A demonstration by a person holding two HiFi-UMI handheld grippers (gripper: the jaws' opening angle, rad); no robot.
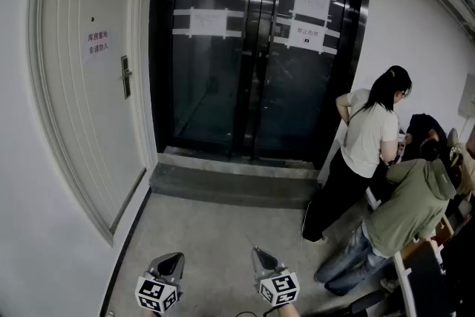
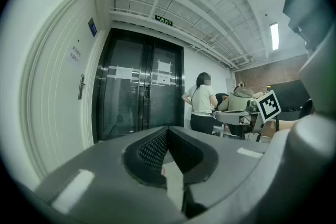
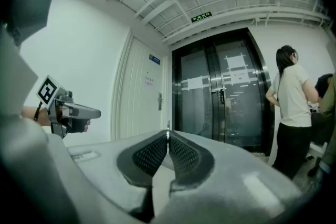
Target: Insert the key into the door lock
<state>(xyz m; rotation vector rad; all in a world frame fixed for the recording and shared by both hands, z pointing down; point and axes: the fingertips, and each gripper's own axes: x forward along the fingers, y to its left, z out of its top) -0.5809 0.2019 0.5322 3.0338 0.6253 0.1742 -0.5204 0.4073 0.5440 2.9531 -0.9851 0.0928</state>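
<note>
The white door (image 1: 89, 85) stands at the left, with its metal handle and lock plate (image 1: 125, 76) halfway up; the lock plate (image 3: 159, 101) is small and far in the right gripper view, and the lock plate (image 2: 81, 86) shows in the left gripper view too. My right gripper (image 1: 260, 254) is low in the head view, well short of the door, its jaws shut. A thin metal tip, the key (image 3: 168, 125), pokes up from between the pads. My left gripper (image 1: 172, 259) is beside it with its pads together and nothing showing between them. Both point roughly level toward the doors.
Black glass double doors (image 1: 256, 56) with taped paper notices fill the middle, behind a raised dark threshold (image 1: 230, 185). At the right, a standing person (image 1: 367, 145) and a bending person (image 1: 404, 211) crowd round a desk. A grey concrete floor (image 1: 223, 241) lies ahead.
</note>
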